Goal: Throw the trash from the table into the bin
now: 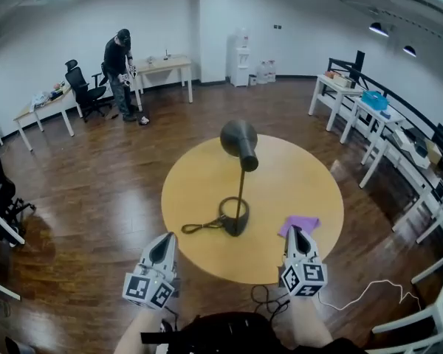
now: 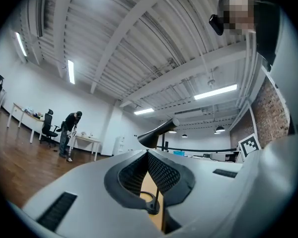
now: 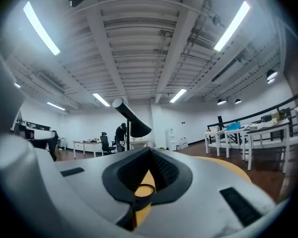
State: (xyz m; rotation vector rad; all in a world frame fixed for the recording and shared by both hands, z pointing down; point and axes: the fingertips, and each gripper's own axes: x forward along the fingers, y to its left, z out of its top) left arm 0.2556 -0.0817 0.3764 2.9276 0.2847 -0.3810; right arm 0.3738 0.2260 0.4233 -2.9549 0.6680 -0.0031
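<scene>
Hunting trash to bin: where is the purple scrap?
Head view: purple scrap lies on the round table, right of the lamp base, just beyond the right tool.

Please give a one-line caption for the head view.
Both shut, the left hand-held gripper and right hand-held gripper at a round table with lamp and purple scrap.
</scene>
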